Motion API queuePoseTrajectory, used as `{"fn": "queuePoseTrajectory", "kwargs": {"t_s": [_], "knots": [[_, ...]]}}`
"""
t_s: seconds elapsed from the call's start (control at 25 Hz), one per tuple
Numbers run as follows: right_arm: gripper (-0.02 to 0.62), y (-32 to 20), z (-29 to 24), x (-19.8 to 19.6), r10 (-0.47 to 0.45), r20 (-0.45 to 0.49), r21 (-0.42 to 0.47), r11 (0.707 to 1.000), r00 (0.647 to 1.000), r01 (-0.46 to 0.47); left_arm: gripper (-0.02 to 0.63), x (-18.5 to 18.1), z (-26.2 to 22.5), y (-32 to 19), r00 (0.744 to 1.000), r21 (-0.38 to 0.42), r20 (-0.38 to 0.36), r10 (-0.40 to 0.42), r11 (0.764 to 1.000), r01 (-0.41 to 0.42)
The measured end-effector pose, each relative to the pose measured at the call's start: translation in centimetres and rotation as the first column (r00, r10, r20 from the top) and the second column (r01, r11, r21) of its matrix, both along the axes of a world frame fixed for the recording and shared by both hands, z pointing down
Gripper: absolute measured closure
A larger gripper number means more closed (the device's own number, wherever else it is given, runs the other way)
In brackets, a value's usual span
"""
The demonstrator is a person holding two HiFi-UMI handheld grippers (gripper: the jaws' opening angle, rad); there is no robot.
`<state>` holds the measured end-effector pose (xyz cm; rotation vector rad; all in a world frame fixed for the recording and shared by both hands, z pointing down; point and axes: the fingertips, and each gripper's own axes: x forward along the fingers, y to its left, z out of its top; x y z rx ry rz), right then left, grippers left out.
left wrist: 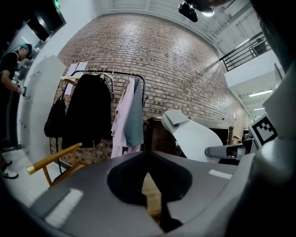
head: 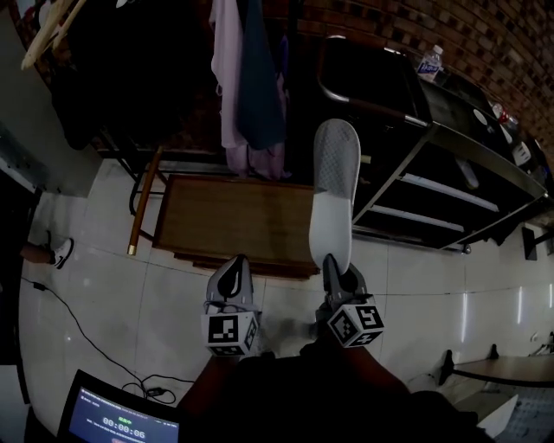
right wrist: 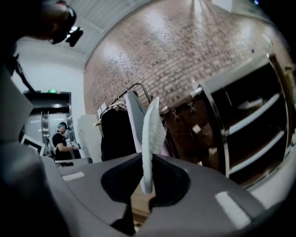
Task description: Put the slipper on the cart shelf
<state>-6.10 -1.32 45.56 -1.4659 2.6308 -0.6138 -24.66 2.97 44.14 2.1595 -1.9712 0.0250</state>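
Slipper (head: 336, 186) heel — behind right tongs (head: 334, 265)

Head view is underexposed; dark vignetting is seen at all corners, and streaky glare is thrown on the floor tiles (head: 485, 303) at 4 o'clock. Left gripper view is lit by a ceiling lamp (left wrist: 208, 13) at 1 o'clock; the brick wall (left wrist: 162, 65) is evenly lit. Strong fisheye bending is noted at edges; near foreground is soft.
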Motion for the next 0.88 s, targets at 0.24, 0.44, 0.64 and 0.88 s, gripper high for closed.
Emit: {"fn": "queuePoseTrajectory", "kwargs": {"t_s": [0.24,0.44,0.64,0.88], "knots": [[0.558,0.7,-7.6,1.3,0.132,-0.226,0.350,0.936,0.965,-0.046,0.591,0.9,-2.5,-1.0,0.999,0.060,0.017,0.040,0.997,-0.041],[0.558,0.9,-10.9,2.2,0.213,-0.287,0.485,0.873,0.934,-0.050,0.591,1.5,-3.0,-1.2,0.998,0.097,0.047,0.052,0.994,-0.056],[0.557,1.0,-11.0,2.6,0.243,-0.282,0.497,0.865,0.928,-0.075,0.591,2.5,-3.7,-1.5,0.991,0.117,0.088,0.096,0.987,-0.106],[0.557,1.5,-10.0,3.3,0.235,-0.304,0.478,0.876,0.923,-0.066,0.591,2.9,-5.1,-1.9,0.992,0.139,0.103,0.077,0.986,-0.091]]}}
